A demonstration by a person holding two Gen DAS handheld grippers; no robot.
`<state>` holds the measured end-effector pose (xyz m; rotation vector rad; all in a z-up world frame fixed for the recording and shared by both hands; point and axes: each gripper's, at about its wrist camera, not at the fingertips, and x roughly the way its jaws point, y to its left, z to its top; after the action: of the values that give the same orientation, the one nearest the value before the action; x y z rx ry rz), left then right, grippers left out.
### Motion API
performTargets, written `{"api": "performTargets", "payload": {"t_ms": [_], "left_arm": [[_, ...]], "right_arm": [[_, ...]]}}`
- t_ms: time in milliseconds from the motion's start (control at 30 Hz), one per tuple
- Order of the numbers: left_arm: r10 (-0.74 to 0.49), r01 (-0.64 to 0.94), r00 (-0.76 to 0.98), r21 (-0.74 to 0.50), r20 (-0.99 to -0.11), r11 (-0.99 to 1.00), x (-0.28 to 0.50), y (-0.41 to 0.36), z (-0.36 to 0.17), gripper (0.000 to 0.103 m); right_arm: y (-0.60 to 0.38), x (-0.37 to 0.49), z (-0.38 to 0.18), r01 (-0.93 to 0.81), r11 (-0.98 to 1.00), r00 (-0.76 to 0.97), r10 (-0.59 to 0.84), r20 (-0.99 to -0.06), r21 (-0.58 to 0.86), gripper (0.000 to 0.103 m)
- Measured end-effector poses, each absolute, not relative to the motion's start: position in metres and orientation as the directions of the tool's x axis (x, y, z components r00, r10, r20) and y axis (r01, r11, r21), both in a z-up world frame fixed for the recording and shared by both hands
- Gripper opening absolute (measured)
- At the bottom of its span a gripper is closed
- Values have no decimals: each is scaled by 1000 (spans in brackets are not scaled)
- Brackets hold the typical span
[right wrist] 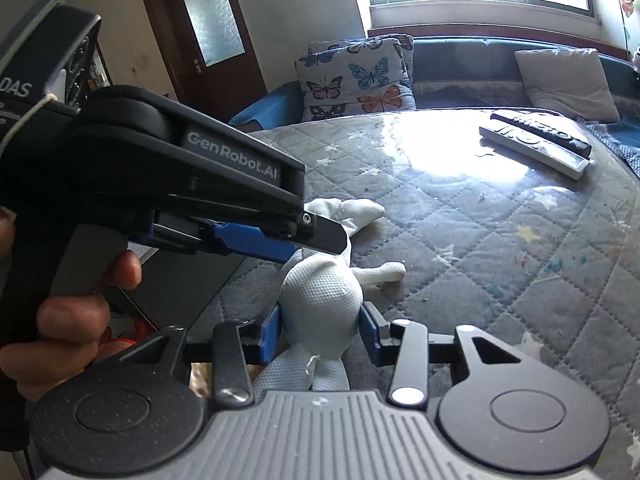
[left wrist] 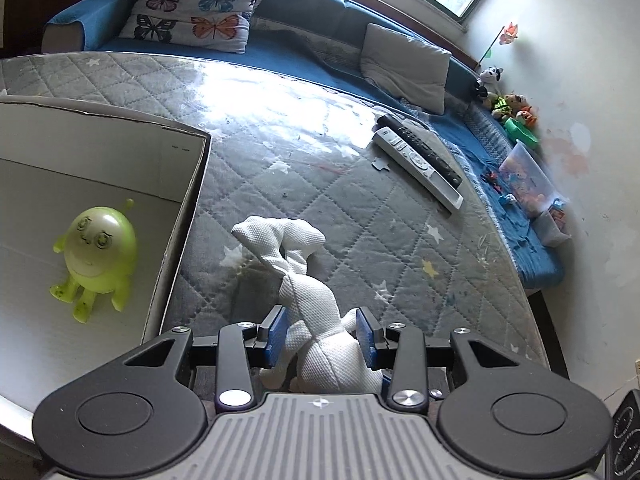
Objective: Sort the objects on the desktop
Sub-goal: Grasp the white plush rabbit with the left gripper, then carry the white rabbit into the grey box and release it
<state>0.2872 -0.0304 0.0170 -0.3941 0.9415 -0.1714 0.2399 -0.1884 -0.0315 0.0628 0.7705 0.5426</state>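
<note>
Both the left gripper (left wrist: 322, 338) and the right gripper (right wrist: 322, 332) pinch the white stuffed toy (left wrist: 304, 280) beside the cardboard box (left wrist: 176, 236); it looks soft, light, best held mid-body.

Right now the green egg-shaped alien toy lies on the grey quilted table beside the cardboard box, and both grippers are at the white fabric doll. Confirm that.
Not quite: the green egg-shaped alien toy lies inside the cardboard box, not on the grey quilted table, as the left wrist view shows. The left gripper and right gripper are indeed at the white fabric doll.
</note>
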Motion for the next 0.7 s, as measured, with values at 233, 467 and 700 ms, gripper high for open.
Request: {"api": "performTargets", "payload": {"t_ms": [233,467,700], "left_arm": [[-329,-41,561,-423,-760,905,294,-35,11,40],[-363,-12,528,-434,-768,901,299,-46,3,37],[-378,23,540,-435,-752,900,290,-50,9,29]], "right_arm": [[-206,236,-31,-444,854,586,507,-633,272,40],[-219,231,-33,-450,849,586,516,-625,279,39],[-221,223,-29,-458,852,599,506,-621,253,39]]}}
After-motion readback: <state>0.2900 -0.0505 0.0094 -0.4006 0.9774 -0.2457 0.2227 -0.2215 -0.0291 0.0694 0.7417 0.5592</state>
